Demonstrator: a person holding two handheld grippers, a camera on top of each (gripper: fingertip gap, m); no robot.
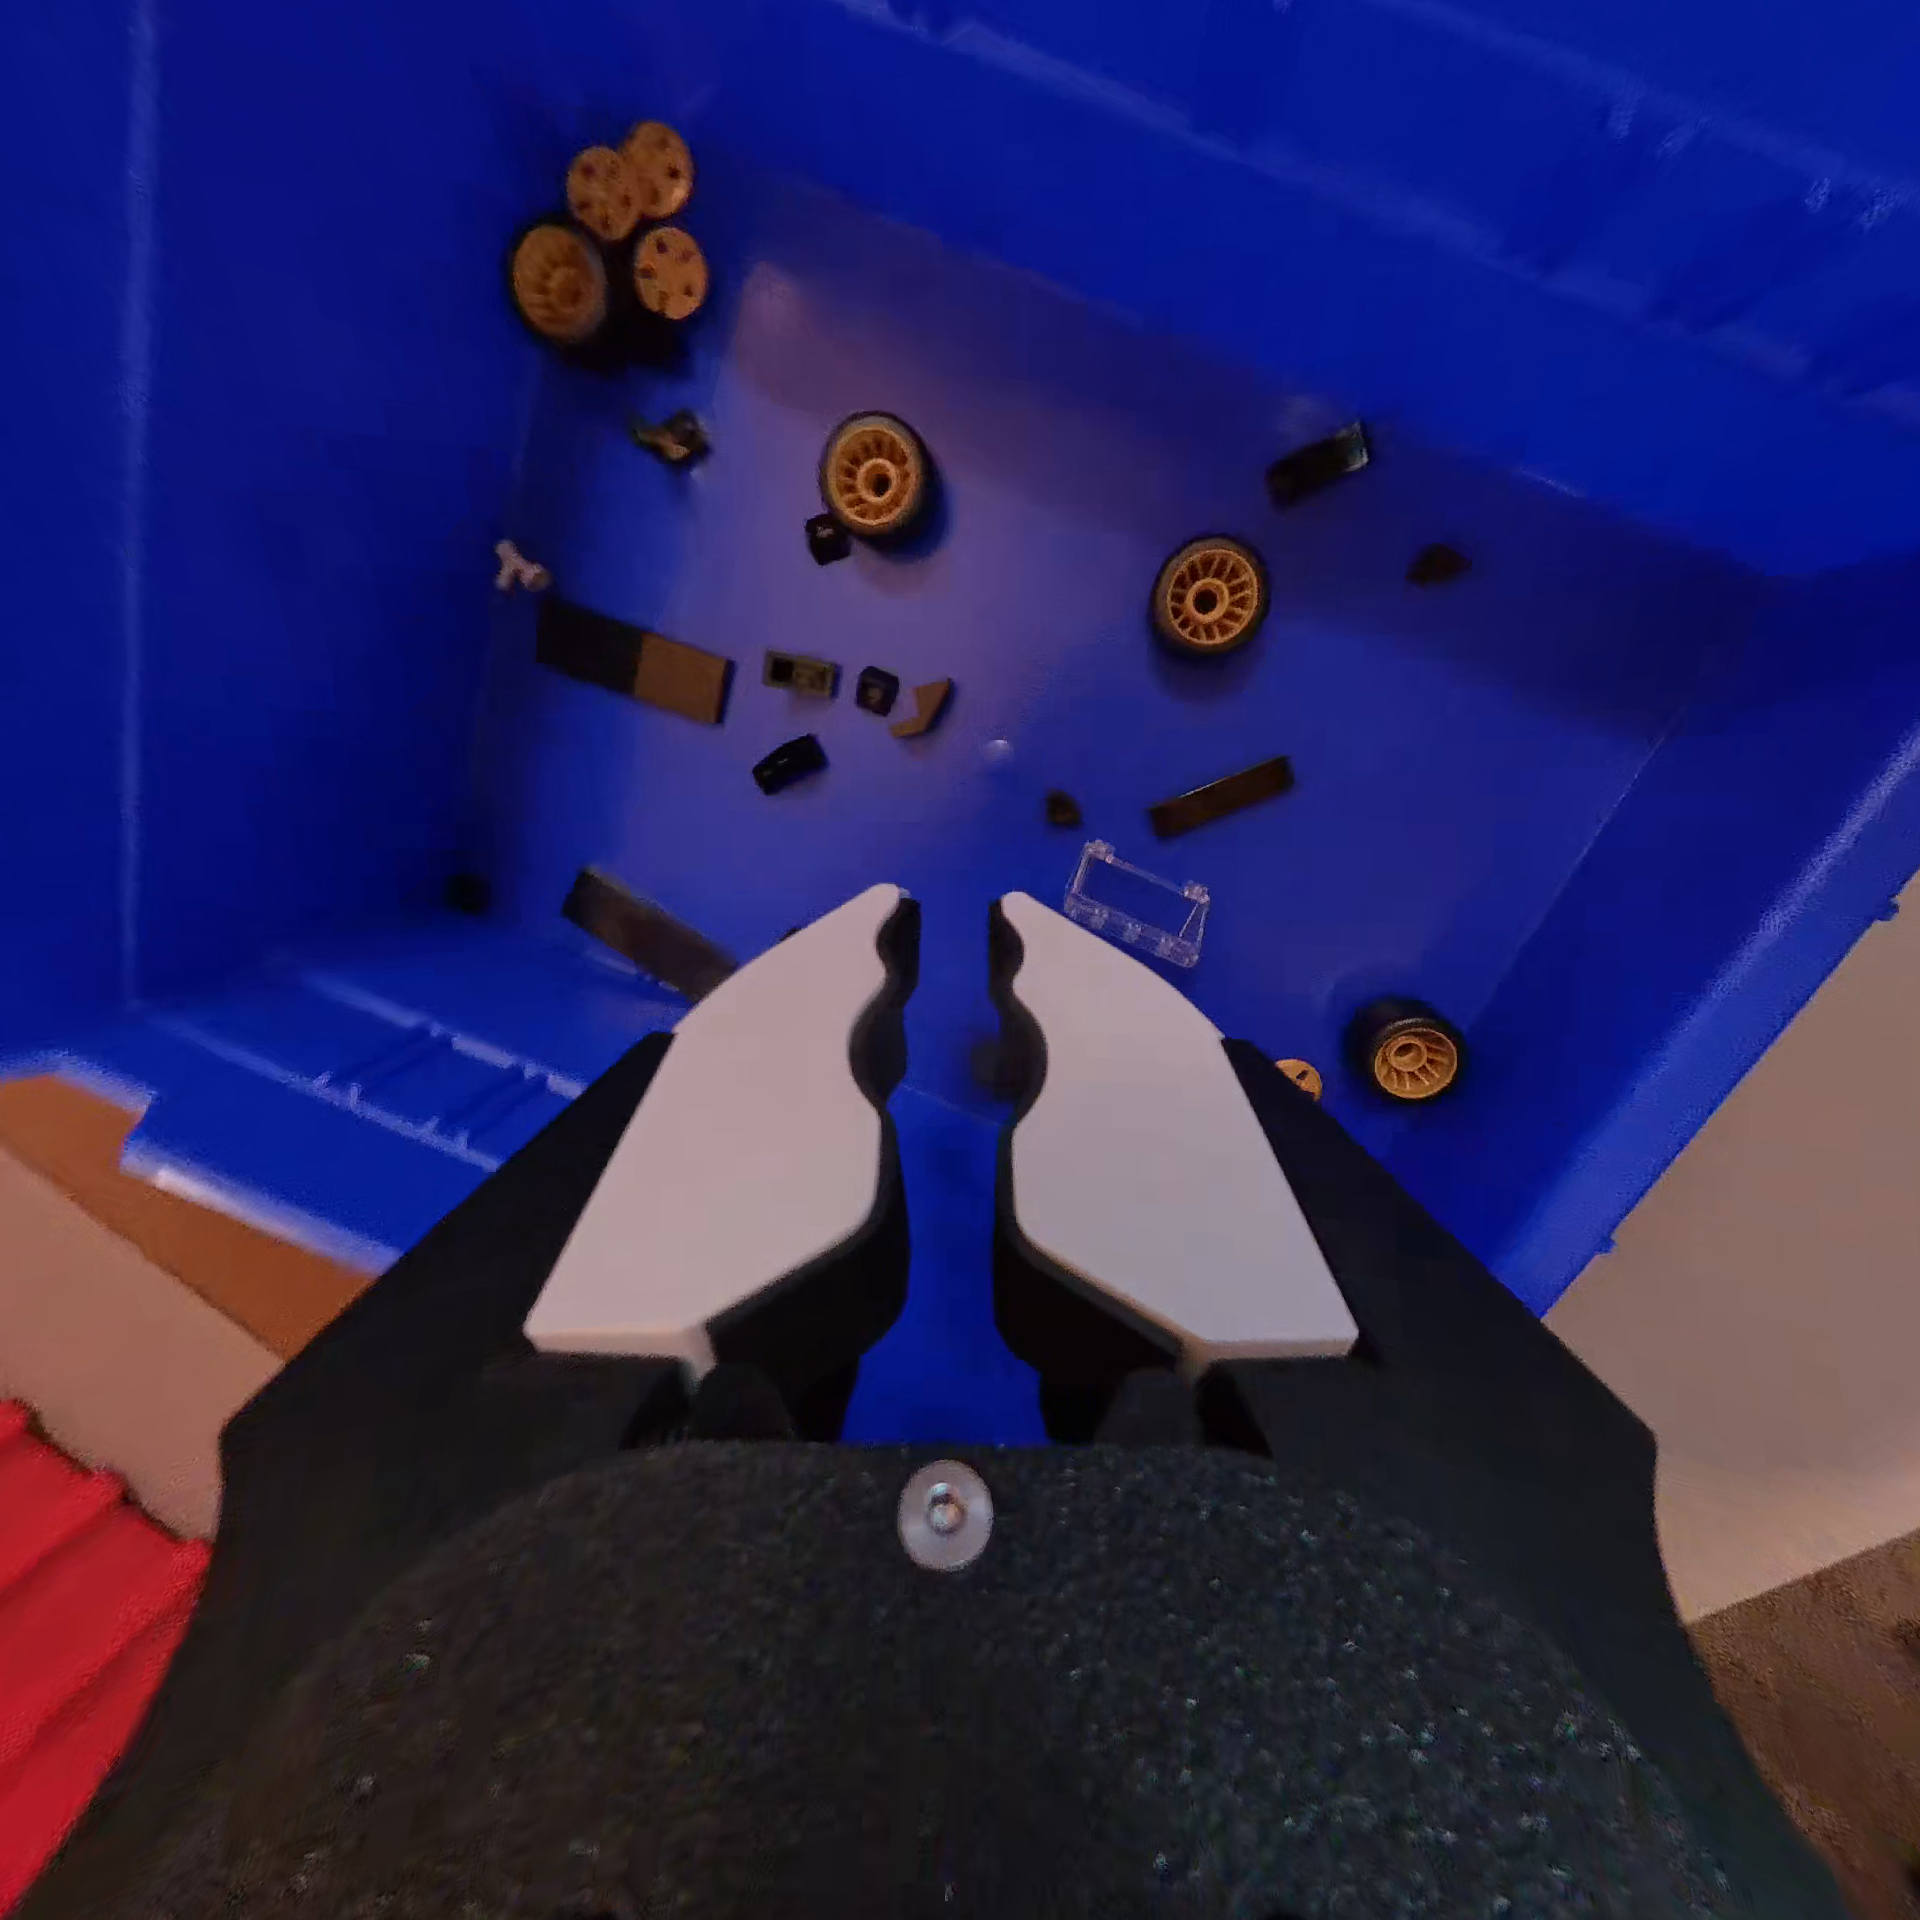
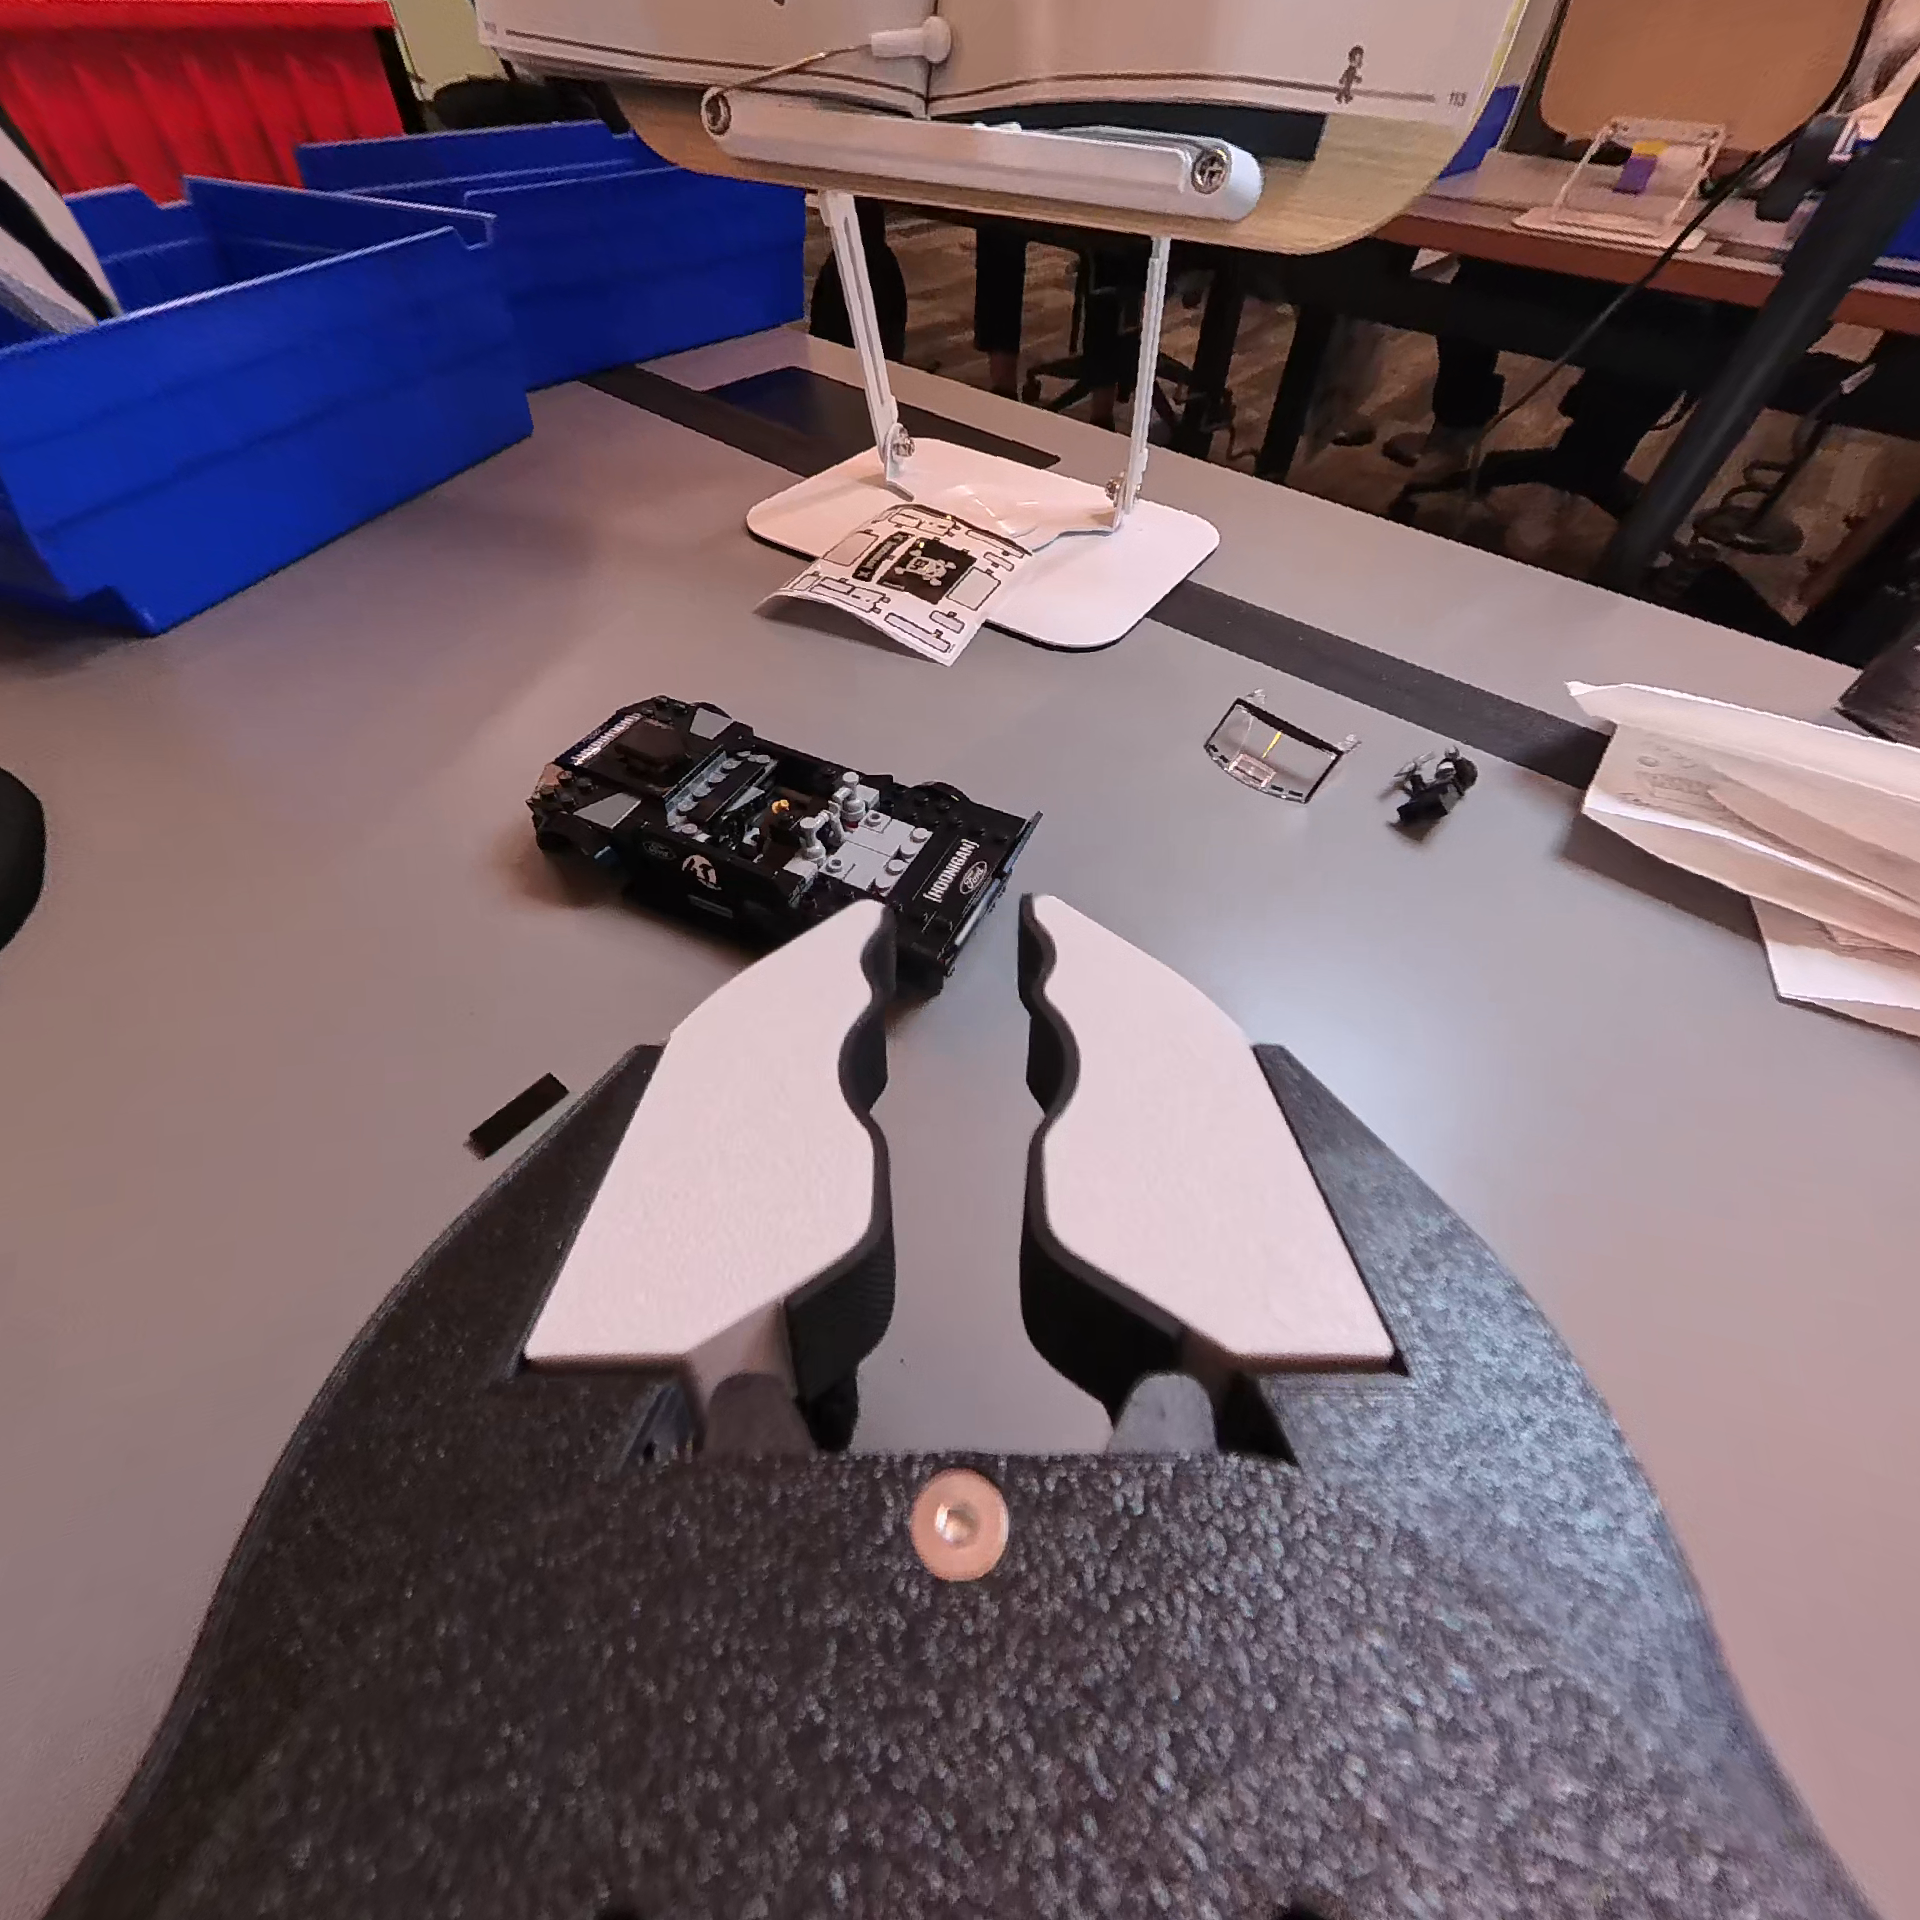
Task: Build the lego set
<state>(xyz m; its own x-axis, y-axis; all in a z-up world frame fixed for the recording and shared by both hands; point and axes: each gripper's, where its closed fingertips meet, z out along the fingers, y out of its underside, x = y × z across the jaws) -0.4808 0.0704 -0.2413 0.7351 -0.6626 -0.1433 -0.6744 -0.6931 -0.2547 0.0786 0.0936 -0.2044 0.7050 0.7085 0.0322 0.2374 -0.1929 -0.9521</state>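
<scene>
My left gripper point(image 1: 954, 914) hangs open and empty over a blue bin point(image 1: 1558, 312) of loose lego parts: gold wheels point(image 1: 876, 476), black plates point(image 1: 1221, 796) and a clear windscreen piece point(image 1: 1138, 914) just right of its tips. In the right wrist view a partly built black lego car point(image 2: 769, 821) sits on the grey table point(image 2: 1351, 1039). My right gripper point(image 2: 956, 920) is open and empty just in front of the car's rear end.
A clear windscreen point(image 2: 1280, 762) and a small black piece point(image 2: 1432, 781) lie right of the car. A black tile point(image 2: 517, 1115) lies front left. A white book stand point(image 2: 987, 551) with a sticker sheet point(image 2: 904, 582) stands behind. Blue bins point(image 2: 260, 384) sit left, papers point(image 2: 1766, 821) right. Some 55 cm of space lies between my two pairs of fingers. To the black tile point(image 2: 517, 1115): right tips about 12 cm, left tips about 50 cm.
</scene>
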